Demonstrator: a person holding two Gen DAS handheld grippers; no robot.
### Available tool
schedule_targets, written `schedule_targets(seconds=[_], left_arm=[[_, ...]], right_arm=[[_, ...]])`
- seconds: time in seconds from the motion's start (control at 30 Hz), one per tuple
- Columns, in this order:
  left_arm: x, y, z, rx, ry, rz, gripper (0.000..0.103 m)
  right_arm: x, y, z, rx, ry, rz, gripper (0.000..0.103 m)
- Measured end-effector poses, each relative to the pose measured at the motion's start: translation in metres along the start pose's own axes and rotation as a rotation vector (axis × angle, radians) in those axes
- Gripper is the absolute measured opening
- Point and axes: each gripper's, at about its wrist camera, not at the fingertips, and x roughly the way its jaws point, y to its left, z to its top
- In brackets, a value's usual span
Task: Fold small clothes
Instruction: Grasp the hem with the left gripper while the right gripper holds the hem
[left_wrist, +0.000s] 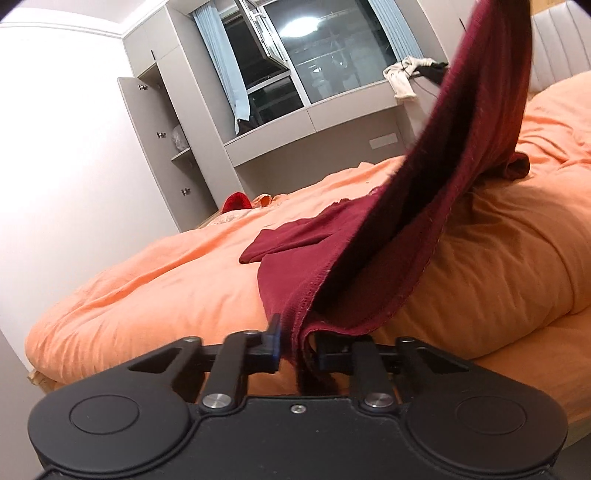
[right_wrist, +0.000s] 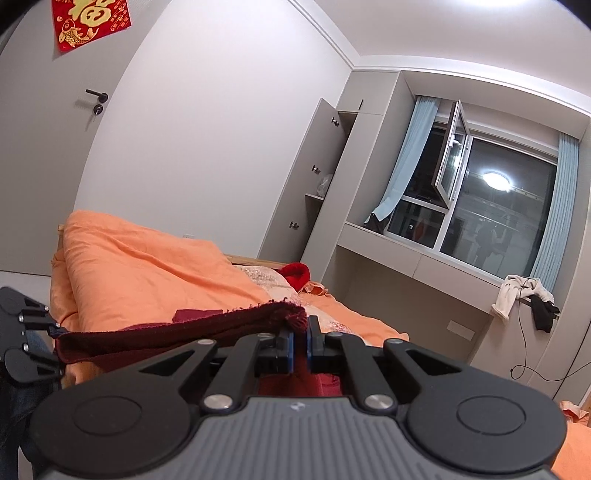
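A dark red knit garment (left_wrist: 373, 236) is stretched above the orange bed (left_wrist: 155, 266). My left gripper (left_wrist: 297, 350) is shut on one hem corner; the cloth rises from it up and to the right, with part lying on the bedding. My right gripper (right_wrist: 303, 339) is shut on another corner of the same garment (right_wrist: 207, 325), which runs left as a taut band to the left gripper (right_wrist: 33, 332) at the left edge of the right wrist view. The middle of the garment hangs below and is mostly hidden.
The orange quilt (right_wrist: 140, 266) is bunched up. A bright red item (right_wrist: 295, 275) lies at the bed's far end. A grey cupboard (left_wrist: 166, 147) with open doors and a window ledge (right_wrist: 424, 258) with pale clothes (right_wrist: 517, 295) stand beyond. A cable (right_wrist: 532, 354) hangs at right.
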Motion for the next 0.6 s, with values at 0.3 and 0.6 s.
schedule_targets(seconds=[0.3, 0.6], left_arm=[[-0.007, 0.013, -0.001, 0.046, -0.057, 0.053, 0.011], [-0.023, 0.026, -0.001, 0.009, -0.072, 0.076, 0.005]], right_arm=[[-0.024, -0.002, -0.032, 0.089, 0.013, -0.034, 0.006], [-0.045, -0.002, -0.046, 0.145, -0.008, -0.045, 0.006]])
